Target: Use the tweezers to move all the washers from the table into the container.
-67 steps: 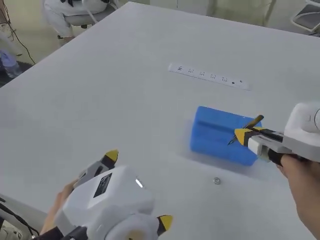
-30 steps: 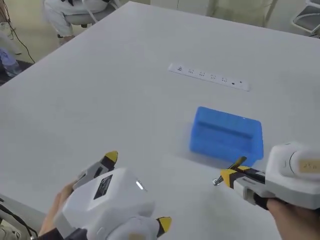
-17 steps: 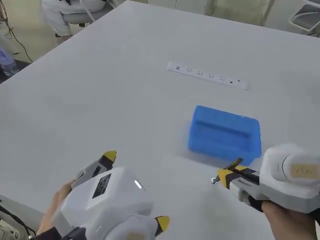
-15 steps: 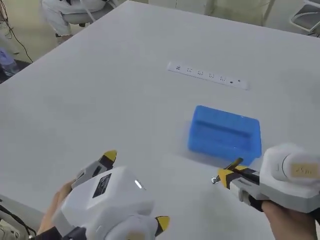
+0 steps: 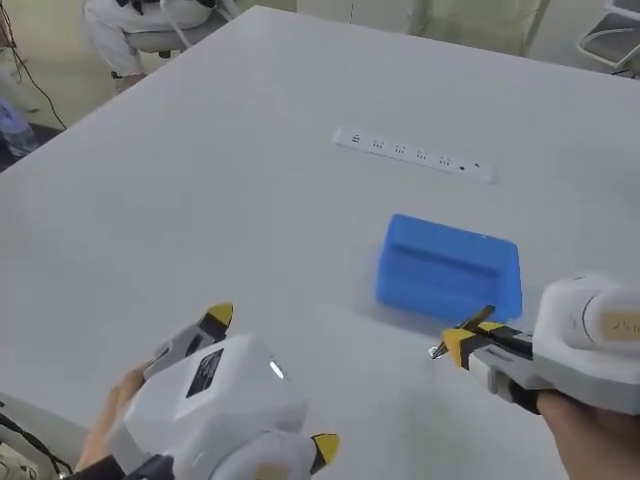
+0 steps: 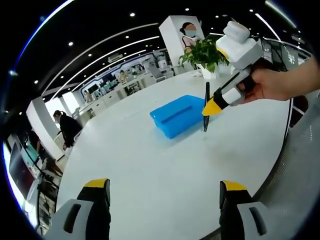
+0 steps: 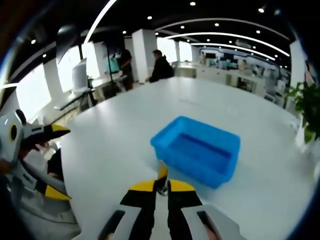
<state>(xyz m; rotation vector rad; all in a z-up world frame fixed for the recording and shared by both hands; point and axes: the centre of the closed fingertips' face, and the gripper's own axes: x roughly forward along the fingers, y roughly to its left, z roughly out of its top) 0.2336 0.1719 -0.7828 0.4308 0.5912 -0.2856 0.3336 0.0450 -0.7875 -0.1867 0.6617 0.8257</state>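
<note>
Right gripper: jaws pressed together on the tweezers. Tweezer tips down at a small washer, just beside the blue container; whether pinched, cannot tell. Left gripper: jaws spread wide above the table, well apart. Power strip beyond.

open-plan office with ceiling spotlights, a potted plant, big white table.

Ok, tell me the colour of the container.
Blue, plain all over. The container shows best in the right gripper view.
</note>
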